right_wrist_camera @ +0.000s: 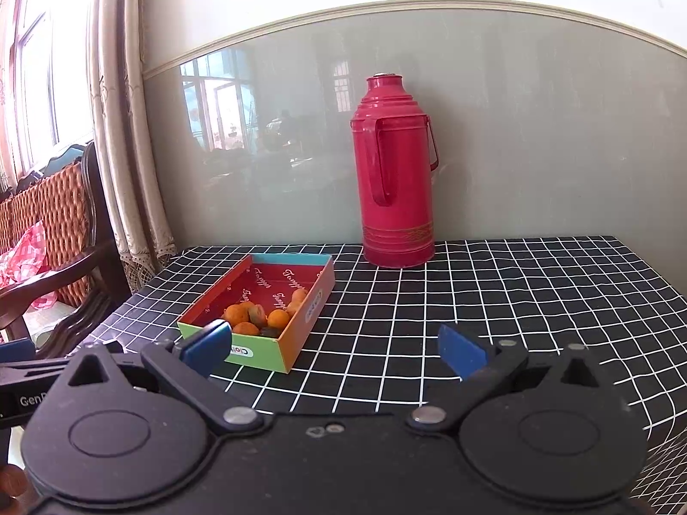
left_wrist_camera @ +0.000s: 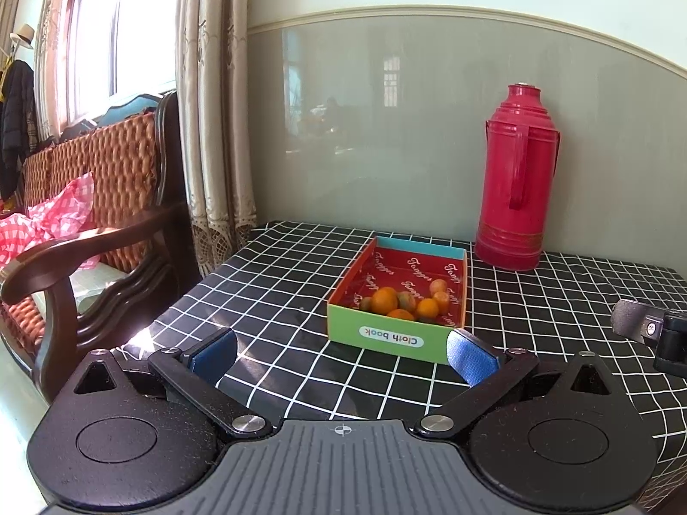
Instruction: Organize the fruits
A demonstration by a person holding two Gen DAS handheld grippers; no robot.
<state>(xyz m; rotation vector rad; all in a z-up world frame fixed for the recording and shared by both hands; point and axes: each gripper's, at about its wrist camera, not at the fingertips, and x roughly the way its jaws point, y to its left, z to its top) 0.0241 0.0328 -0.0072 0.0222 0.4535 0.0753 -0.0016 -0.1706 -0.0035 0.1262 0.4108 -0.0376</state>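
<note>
Plainly, both grippers hang back from the work with nothing between their fingers. On the left, the left gripper (left_wrist_camera: 341, 358) stands with its jaws spread wide, just short of the near wall of the cardboard box (left_wrist_camera: 388, 339), which sits on the black checked tablecloth (left_wrist_camera: 266, 283). The small oranges (left_wrist_camera: 401, 300) lie huddled at the near end of the box, some with dark green patches; how many there are is hard to count at this size. To the right of the box the red thermos flask (left_wrist_camera: 517, 180) stands upright against the wall, well apart from the fruit. The right gripper (right_wrist_camera: 335, 347) is likewise wide open, over bare cloth beside the box.

As for risks: the box looks light, so a finger catching its near wall would likely shove or tip it rather than reach the fruit. The oranges touch one another, so a wide grasp may take two or roll one loose. A broad sweep to the right could knock the tall flask.

Only the left wrist view shows the wooden armchair (left_wrist_camera: 103, 223) with pink checked cloth on its seat, and the whole label on the box front. The right wrist view alone shows the orange side wall (right_wrist_camera: 307, 322) of the box and the open cloth to its right.
</note>
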